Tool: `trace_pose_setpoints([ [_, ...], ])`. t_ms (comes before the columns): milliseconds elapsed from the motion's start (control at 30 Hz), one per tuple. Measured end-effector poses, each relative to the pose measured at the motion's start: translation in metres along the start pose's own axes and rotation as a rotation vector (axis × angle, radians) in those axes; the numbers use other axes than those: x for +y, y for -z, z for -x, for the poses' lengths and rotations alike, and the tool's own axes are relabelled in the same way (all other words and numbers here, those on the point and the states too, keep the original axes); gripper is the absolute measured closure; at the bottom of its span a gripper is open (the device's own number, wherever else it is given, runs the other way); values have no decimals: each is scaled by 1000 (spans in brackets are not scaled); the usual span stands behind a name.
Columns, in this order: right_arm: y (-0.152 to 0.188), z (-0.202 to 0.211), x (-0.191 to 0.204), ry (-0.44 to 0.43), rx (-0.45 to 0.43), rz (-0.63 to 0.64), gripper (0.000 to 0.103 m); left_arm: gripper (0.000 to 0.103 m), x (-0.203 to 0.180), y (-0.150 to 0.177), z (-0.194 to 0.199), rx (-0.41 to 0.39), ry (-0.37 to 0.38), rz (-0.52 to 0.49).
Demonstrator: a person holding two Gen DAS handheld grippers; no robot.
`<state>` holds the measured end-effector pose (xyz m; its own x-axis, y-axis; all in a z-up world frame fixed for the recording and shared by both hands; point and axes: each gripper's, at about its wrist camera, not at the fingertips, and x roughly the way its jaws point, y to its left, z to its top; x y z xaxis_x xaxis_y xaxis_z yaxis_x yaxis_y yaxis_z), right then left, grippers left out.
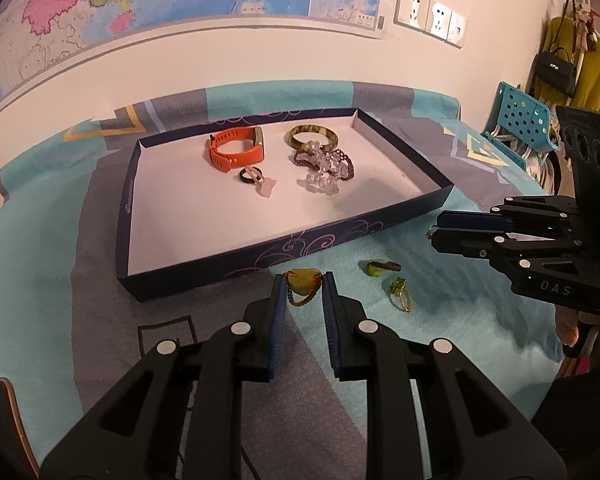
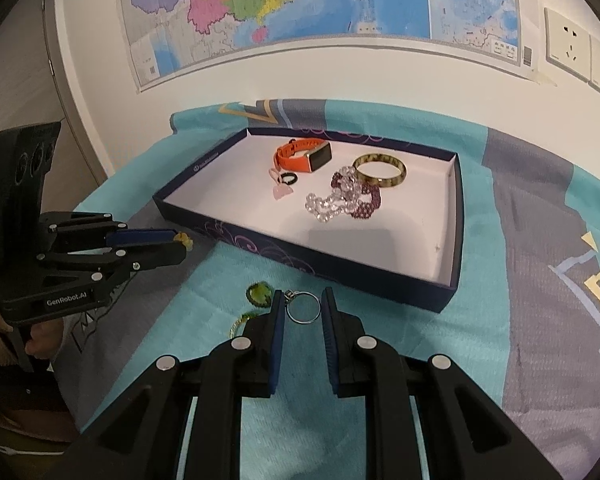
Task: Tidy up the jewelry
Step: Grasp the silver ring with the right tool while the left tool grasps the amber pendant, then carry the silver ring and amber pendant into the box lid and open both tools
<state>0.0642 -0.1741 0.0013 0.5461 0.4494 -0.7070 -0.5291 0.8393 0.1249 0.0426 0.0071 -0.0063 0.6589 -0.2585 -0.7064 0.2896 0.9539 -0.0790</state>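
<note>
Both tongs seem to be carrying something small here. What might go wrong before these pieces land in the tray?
1. The silver ring is pinched only at the very tips of the right tongs; it may twist out and roll across the cloth.
2. The amber pendant in the left tongs trails a loose chain that might catch on the tray wall.
3. Dropped near the bead bracelets, it may tangle.

Table w/ teal-grey cloth (image 1: 60,280): navy tray (image 1: 220,264), green pendant (image 1: 380,269), green ring (image 1: 400,292) beside it.
</note>
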Motion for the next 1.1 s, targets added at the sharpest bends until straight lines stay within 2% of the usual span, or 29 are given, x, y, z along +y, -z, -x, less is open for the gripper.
trace_pose_setpoints([
  [500, -26, -6, 4, -14, -36, 22, 86, 84, 0, -17, 7, -45, -13, -11],
  [1100, -47, -28, -1, -29, -30, 20, 86, 84, 7, -41, -7, -60, -32, -12],
])
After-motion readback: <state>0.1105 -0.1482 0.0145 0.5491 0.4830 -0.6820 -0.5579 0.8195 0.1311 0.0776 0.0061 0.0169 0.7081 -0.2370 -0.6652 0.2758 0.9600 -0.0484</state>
